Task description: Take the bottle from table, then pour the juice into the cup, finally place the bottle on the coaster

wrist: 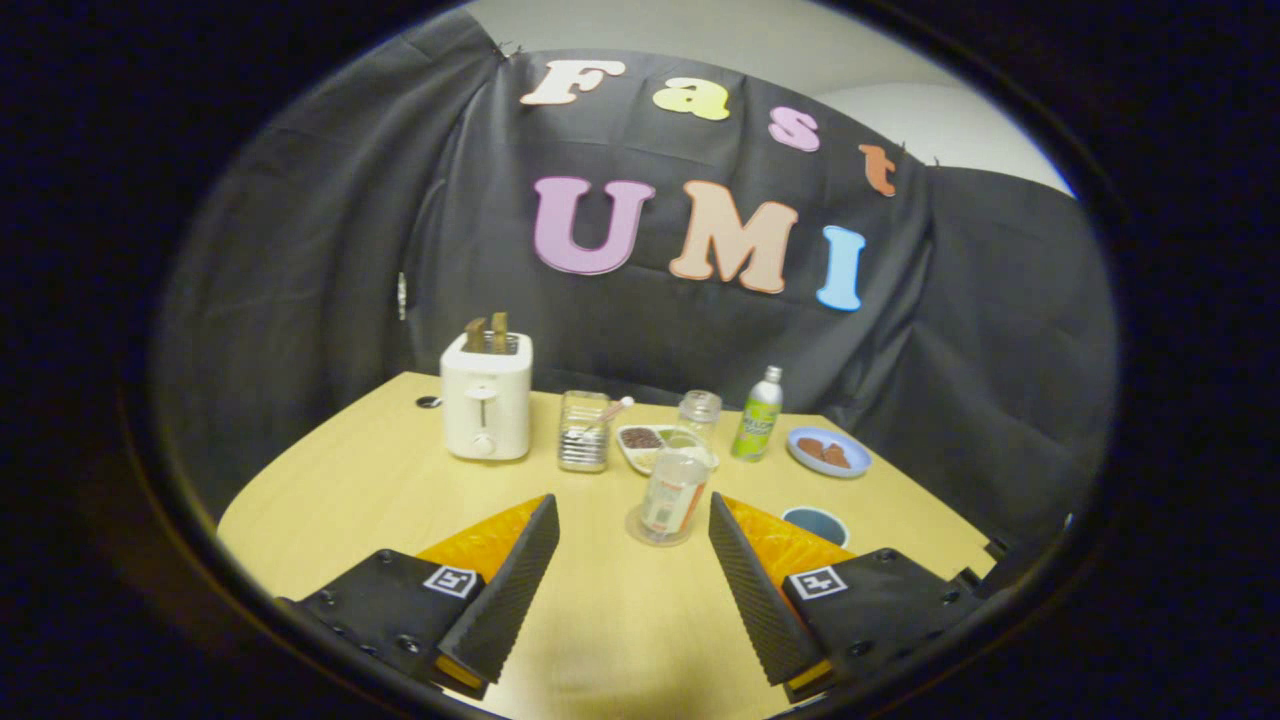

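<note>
The tool (633,560) is spread, holding nothing. A green bottle (757,414) with a white cap stands upright near the far edge of the pale wooden bench (350,500).

Dim, soft light; fisheye-warped edges

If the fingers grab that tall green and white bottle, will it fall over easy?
Probably a bit tippy: the bottle stands tall and slim on a small base on the table. Its smooth, round sides look slippery, so it could slide in a loose grip. If knocked flat, it would likely roll. The gripper has its fingers open, well short of it.
</note>
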